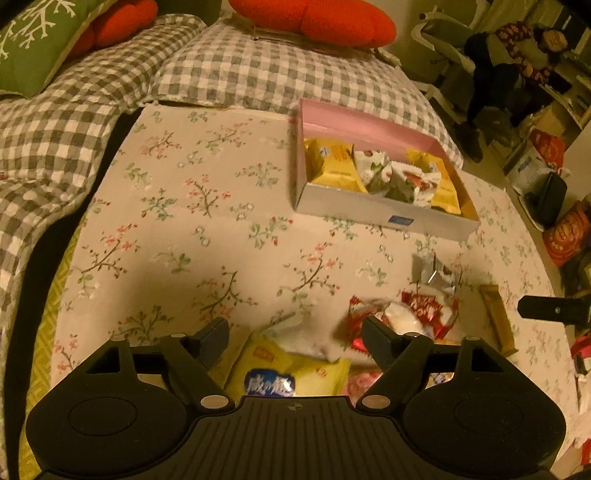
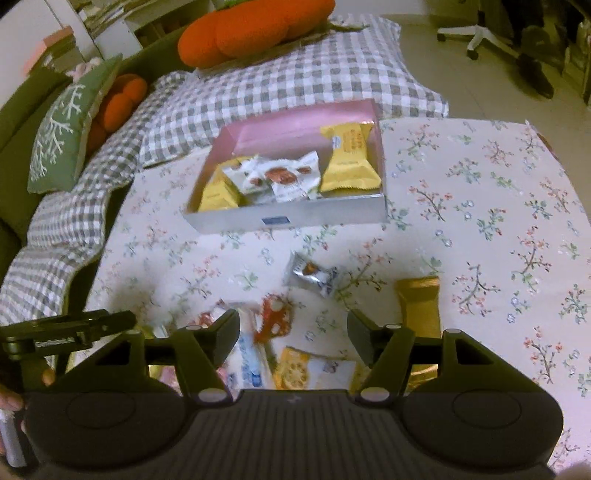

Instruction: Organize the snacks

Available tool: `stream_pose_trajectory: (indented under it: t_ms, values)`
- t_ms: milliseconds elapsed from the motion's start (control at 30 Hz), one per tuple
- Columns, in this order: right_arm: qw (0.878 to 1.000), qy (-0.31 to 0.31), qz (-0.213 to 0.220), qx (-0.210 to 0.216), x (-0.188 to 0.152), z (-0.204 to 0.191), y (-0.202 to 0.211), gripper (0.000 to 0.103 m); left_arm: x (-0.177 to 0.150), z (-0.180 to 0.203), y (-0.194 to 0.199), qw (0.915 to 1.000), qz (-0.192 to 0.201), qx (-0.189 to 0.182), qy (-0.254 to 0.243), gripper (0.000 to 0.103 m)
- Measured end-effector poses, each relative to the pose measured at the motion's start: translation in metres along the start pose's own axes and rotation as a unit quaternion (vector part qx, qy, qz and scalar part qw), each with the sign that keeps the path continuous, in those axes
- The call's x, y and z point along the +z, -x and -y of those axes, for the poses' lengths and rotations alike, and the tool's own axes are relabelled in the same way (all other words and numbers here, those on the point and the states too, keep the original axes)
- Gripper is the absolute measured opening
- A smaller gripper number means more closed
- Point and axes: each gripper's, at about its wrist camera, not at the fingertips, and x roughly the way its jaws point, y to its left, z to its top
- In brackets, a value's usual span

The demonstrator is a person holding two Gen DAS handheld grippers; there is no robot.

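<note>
A pink-lined box (image 1: 369, 122) (image 2: 295, 122) on the floral tablecloth holds yellow packets (image 1: 332, 166) (image 2: 349, 158) and white packets with brown pictures (image 1: 384, 173) (image 2: 280, 175). Loose snacks lie nearer me: a silver packet (image 1: 430, 267) (image 2: 312, 275), a gold bar (image 1: 496, 317) (image 2: 421, 302), a red-and-white packet (image 1: 424, 312) (image 2: 275, 317), a yellow packet (image 1: 288, 365) and an orange-yellow packet (image 2: 295, 369). My left gripper (image 1: 295, 341) is open and empty above the yellow packet. My right gripper (image 2: 293, 338) is open and empty above the loose pile.
The floral tablecloth (image 1: 184, 221) (image 2: 498, 203) covers the table. Checked grey cushions (image 1: 258, 70) (image 2: 288, 81), orange pillows (image 1: 314, 18) (image 2: 255, 26) and a green pillow (image 1: 40, 40) (image 2: 70, 125) lie beyond it. A chair and bags (image 1: 517, 110) stand at the right.
</note>
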Motion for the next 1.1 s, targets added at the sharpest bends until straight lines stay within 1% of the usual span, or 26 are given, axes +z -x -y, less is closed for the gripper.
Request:
stream_pose_trajectory:
  t_ms: [167, 233, 333, 433, 467, 567, 700, 967, 1033, 1100]
  values:
    - [1.000, -0.002, -0.013, -0.006, -0.003, 0.002, -0.004, 0.061, -0.013, -0.002, 0.001, 0.9999, -0.010, -0.006, -0.001, 0.083]
    - [1.000, 0.004, -0.021, -0.001, -0.005, 0.000, -0.005, 0.061, -0.019, -0.003, -0.001, 0.9999, -0.015, -0.005, -0.005, 0.087]
    - [0.999, 0.021, -0.034, 0.000, -0.009, -0.006, -0.008, 0.061, -0.025, -0.004, -0.005, 0.9996, -0.027, 0.000, -0.007, 0.087]
    - [0.999, 0.028, -0.043, 0.000, -0.011, -0.011, -0.011, 0.062, -0.028, -0.004, -0.008, 0.9995, -0.030, 0.002, -0.009, 0.089]
    - [0.998, 0.030, -0.046, -0.001, -0.011, -0.012, -0.011, 0.062, -0.030, -0.003, -0.009, 0.9994, -0.031, 0.001, -0.012, 0.091]
    - [0.998, 0.038, -0.055, 0.001, -0.013, -0.014, -0.012, 0.063, -0.034, 0.004, -0.015, 0.9987, -0.040, 0.002, -0.032, 0.092]
    - [0.997, 0.043, -0.062, -0.008, -0.015, -0.012, -0.013, 0.065, -0.038, 0.008, -0.022, 0.9973, -0.047, 0.020, -0.053, 0.093]
    - [0.996, 0.047, -0.071, -0.013, -0.016, -0.010, -0.016, 0.065, -0.040, 0.003, -0.031, 0.9966, -0.055, 0.039, -0.047, 0.093]
    - [0.996, 0.053, -0.071, -0.005, -0.017, -0.013, -0.015, 0.065, -0.039, -0.002, -0.026, 0.9972, -0.056, 0.040, -0.028, 0.093]
    - [0.996, 0.068, -0.065, 0.007, -0.018, -0.018, -0.012, 0.065, -0.036, -0.006, -0.015, 0.9987, -0.042, 0.030, -0.007, 0.093]
